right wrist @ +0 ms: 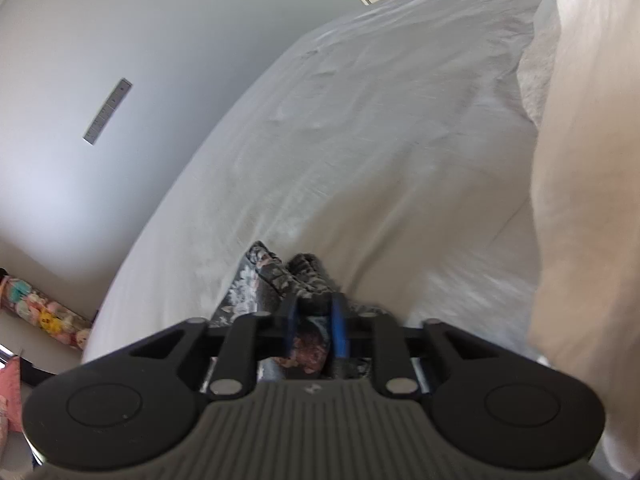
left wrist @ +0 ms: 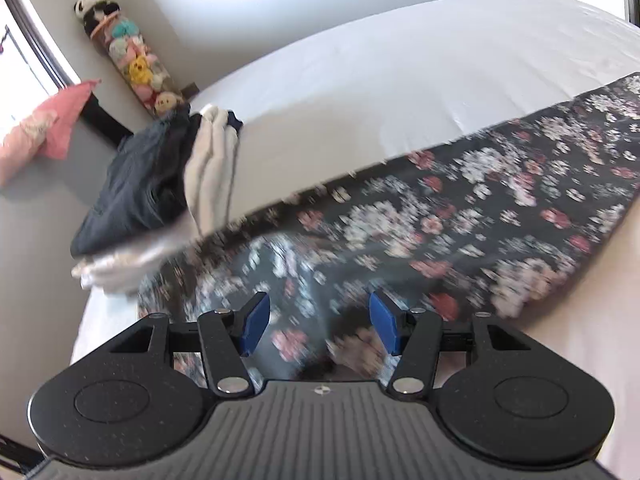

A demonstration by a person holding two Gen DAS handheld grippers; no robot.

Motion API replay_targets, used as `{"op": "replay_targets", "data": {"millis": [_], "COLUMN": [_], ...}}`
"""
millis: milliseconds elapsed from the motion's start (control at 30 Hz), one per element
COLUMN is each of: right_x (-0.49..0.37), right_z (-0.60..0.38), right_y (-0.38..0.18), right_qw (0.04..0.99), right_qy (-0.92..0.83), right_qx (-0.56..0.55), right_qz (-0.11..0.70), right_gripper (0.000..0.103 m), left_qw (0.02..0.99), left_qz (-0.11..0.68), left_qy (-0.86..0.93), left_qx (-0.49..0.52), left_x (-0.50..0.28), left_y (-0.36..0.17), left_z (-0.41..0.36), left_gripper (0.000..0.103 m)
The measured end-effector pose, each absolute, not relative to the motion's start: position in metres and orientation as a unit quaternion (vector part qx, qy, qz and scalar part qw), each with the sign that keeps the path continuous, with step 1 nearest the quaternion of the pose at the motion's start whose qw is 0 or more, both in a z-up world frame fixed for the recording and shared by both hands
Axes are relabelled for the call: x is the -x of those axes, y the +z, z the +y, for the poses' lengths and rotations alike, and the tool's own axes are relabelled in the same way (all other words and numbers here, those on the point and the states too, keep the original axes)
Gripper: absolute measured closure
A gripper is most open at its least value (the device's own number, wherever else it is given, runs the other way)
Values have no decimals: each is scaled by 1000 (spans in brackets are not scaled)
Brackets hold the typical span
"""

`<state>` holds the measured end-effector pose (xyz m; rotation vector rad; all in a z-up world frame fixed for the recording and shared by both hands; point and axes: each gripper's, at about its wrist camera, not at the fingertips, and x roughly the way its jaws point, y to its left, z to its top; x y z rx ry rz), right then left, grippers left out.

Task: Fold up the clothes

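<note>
A dark garment with a pink and white flower print [left wrist: 460,208] lies stretched across the white bed sheet [left wrist: 380,80] in the left wrist view. My left gripper [left wrist: 320,326] hovers just above its near part, open, and its blue pads [left wrist: 254,326] stand wide apart with nothing pinched between them. In the right wrist view my right gripper [right wrist: 315,326] is shut on a bunched fold of the same floral garment [right wrist: 304,276], which sticks out past the fingertips over the sheet [right wrist: 360,140].
A stack of folded clothes [left wrist: 148,184], dark blue and white, sits at the bed's left corner. A cream pillow [right wrist: 580,200] rises on the right. Beyond the bed stand a tall tube of plush toys [left wrist: 136,64] and a pink cushion [left wrist: 44,132].
</note>
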<state>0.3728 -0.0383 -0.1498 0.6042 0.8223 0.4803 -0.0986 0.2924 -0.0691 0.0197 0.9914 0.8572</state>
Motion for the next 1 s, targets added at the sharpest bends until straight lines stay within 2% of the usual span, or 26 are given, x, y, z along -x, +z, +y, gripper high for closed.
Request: {"op": "replay_targets", "data": {"millis": [67, 300, 433, 567, 800, 900, 967, 1000], "right_x": [-370, -379, -365, -337, -271, -245, -228, -220], "right_z": [-38, -38, -38, -22, 15, 30, 38, 41], "right_y": [-146, -164, -150, -125, -107, -115, -121, -123], "right_qw": [858, 852, 872, 898, 872, 853, 842, 837], "right_qy": [230, 220, 215, 226, 321, 357, 377, 386], "right_qx": [-271, -251, -231, -168, -109, -81, -65, -56], "right_qz": [371, 404, 374, 337, 352, 372, 381, 383], "right_gripper": [92, 93, 81, 80, 80, 78, 74, 74], "left_qw": [786, 776, 789, 791, 770, 757, 757, 758], "left_qz": [468, 467, 450, 457, 476, 479, 469, 464], "left_qy": [403, 422, 414, 402, 422, 441, 448, 452], "left_qx": [-4, 42, 56, 61, 45, 56, 75, 85], "left_x": [100, 106, 108, 107, 98, 98, 100, 102], "left_y": [-73, -82, -83, -96, -131, -144, -145, -146], "left_z": [285, 275, 263, 251, 251, 265, 274, 278], "left_gripper": [38, 38, 38, 38, 39, 49, 63, 75]}}
